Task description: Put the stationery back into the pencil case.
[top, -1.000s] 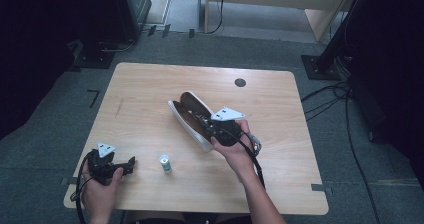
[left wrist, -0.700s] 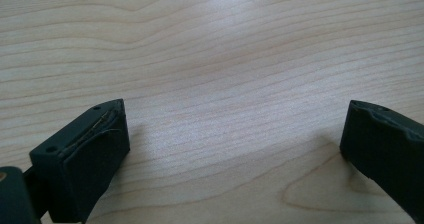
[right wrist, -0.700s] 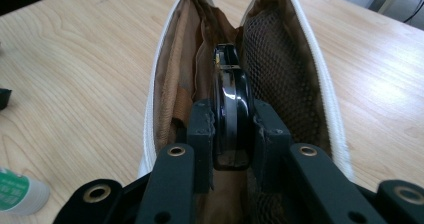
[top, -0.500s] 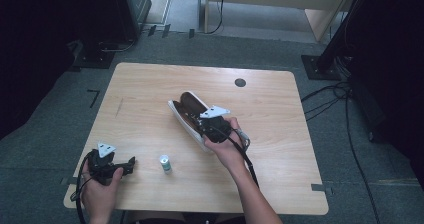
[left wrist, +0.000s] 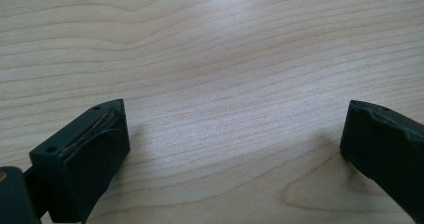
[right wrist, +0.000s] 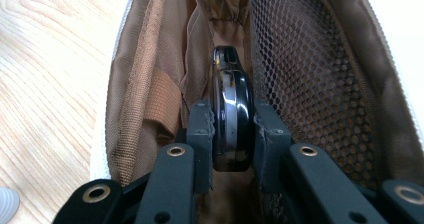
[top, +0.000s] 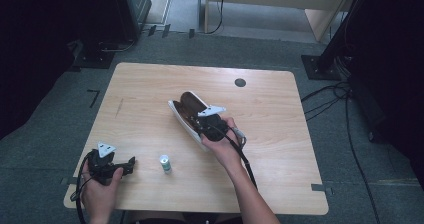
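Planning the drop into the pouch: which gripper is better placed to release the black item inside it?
Right: the right gripper already clamps the black item inside the open pouch; the left gripper rests open, far off.

I see a white pouch (top: pixel 186 115) lying open near the middle of the table, its brown lining and a mesh pocket (right wrist: pixel 305 74) showing. A glossy black, rounded object (right wrist: pixel 231 119) stands on edge inside the opening, between the lining and the mesh, pinched at both flat sides.
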The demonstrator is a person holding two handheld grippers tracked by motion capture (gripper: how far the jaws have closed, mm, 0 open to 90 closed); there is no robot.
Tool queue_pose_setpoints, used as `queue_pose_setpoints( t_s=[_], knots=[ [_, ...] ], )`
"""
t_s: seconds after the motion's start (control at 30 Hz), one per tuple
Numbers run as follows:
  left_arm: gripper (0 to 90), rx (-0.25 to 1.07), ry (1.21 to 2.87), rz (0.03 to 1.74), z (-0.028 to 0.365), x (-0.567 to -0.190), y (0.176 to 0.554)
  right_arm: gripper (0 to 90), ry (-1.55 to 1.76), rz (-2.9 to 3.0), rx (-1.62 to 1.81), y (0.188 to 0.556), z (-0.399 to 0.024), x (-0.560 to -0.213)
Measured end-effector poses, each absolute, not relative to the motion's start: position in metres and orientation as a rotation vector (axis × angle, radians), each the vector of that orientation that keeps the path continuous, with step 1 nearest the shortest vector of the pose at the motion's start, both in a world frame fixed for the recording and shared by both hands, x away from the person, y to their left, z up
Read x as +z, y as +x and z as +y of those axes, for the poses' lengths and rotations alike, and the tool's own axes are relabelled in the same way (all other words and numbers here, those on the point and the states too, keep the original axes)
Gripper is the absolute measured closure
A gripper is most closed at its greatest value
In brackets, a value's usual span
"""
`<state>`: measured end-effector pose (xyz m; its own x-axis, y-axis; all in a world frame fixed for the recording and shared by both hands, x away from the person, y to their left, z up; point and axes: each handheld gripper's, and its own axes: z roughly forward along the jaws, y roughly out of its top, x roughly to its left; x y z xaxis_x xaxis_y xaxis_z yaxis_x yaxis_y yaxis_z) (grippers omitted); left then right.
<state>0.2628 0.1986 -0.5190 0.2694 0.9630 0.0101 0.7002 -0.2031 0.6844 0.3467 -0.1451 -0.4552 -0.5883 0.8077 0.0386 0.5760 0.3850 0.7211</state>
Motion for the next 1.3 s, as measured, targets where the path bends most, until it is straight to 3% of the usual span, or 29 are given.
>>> queue_pose_setpoints(
  t_s=[0.77, 1.3],
  knots=[
    [0.0, 0.603, 1.98, 1.493, 0.199, -0.519, 0.263, 77.2, 1.203, 2.324, 1.034, 0.342, -0.15, -0.453],
    [0.0, 0.604, 1.978, 1.495, 0.199, -0.519, 0.263, 77.6, 1.175, 2.234, 1.164, 0.314, -0.174, -0.42]
  ],
)
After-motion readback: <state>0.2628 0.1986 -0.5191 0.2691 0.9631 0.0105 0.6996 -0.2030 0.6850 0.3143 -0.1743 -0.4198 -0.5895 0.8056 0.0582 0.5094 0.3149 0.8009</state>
